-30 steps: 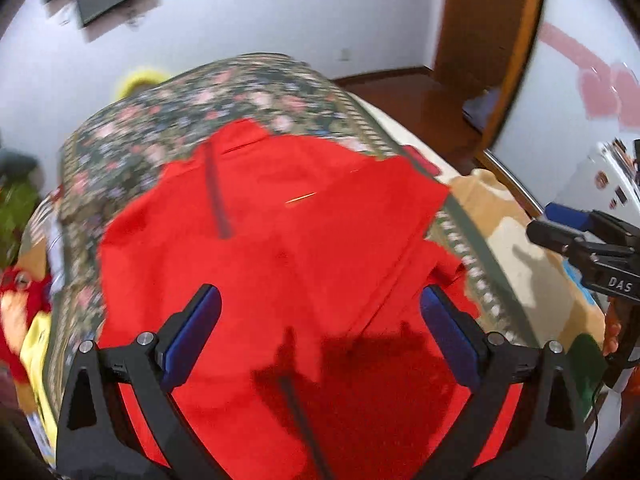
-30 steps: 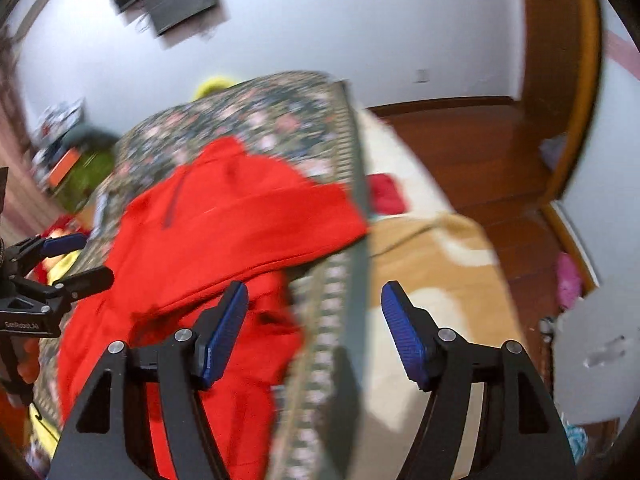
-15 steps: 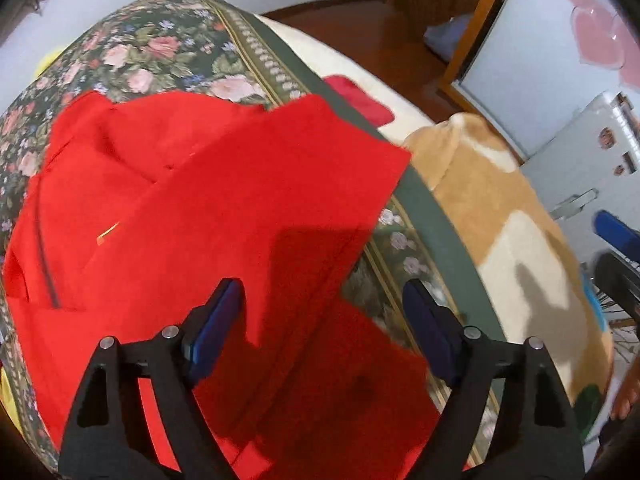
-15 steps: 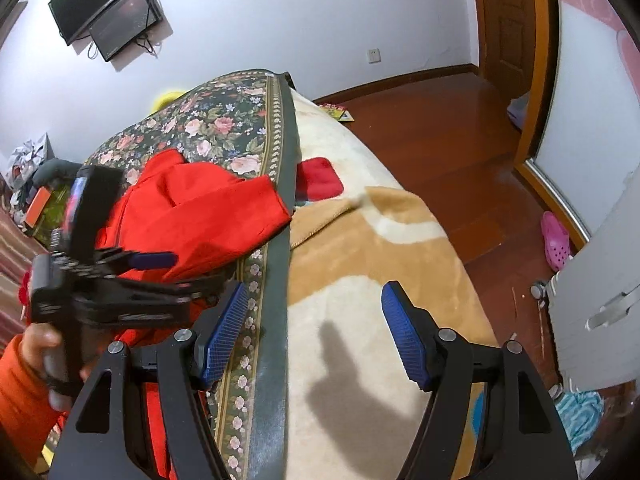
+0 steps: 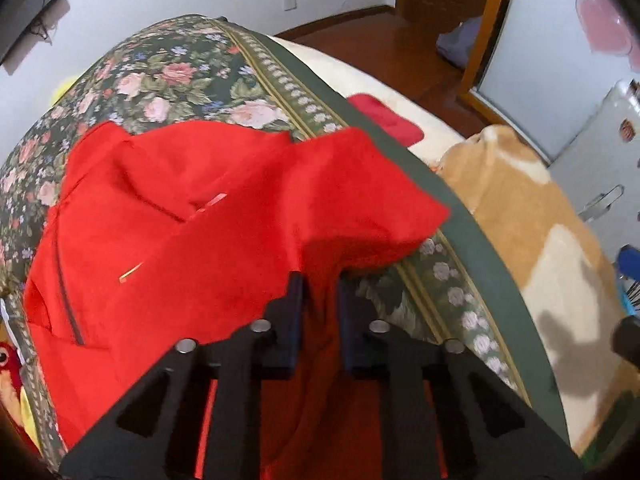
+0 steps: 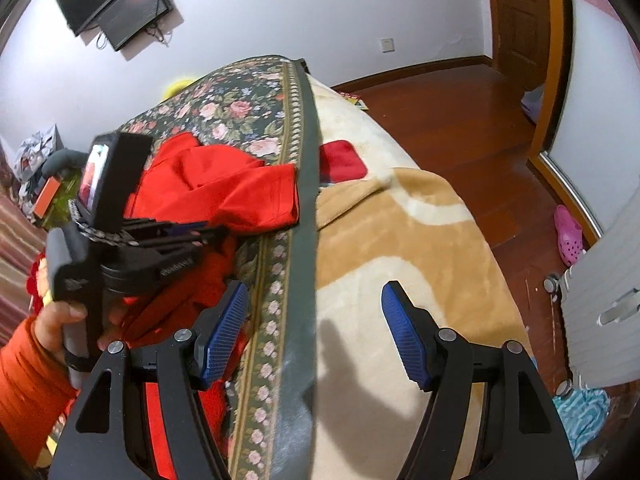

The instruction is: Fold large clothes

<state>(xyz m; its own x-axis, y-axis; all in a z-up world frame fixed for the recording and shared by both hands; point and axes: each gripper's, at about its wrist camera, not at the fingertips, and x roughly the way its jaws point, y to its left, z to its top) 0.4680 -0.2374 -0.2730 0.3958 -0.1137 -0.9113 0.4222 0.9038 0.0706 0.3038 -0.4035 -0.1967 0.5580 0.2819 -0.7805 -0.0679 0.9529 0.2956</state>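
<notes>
1. You are working over a bed covered by a dark green floral bedspread [image 5: 192, 76], with a tan and cream plush blanket [image 6: 400, 216] lying to its right.
2. The large bright red fleece garment [image 5: 192, 232] is lying spread on the floral bedspread, its dark zipper line running down the left part and one flap reaching right as far as the bedspread's plain green border.
3. Your left gripper [image 5: 322, 280] is closing on a bunched ridge of the red fleece at the garment's near right edge; the fabric is standing up between the two black jaws, and the pads are pressing on it.
4. In the right wrist view that same left gripper [image 6: 208, 234] is showing from the side, its fingers lying across the red fabric, with your left hand [image 6: 76, 320] in an orange sleeve [image 6: 28, 384] wrapped around the handle.
5. Your right gripper [image 6: 316, 336] is hovering with jaws at a middling spread, blue pads [image 6: 224, 332] apart, nothing between them; it is sitting over the green border and the near part of the plush blanket, just right of the red garment.
6. A small flat red patch [image 6: 344, 158] is lying on the cream blanket just beyond the border, far right of the garment.
7. A black wall-mounted screen [image 6: 116, 4] is hanging on the white far wall; red-brown wooden flooring [image 6: 452, 120] is showing at right.
</notes>
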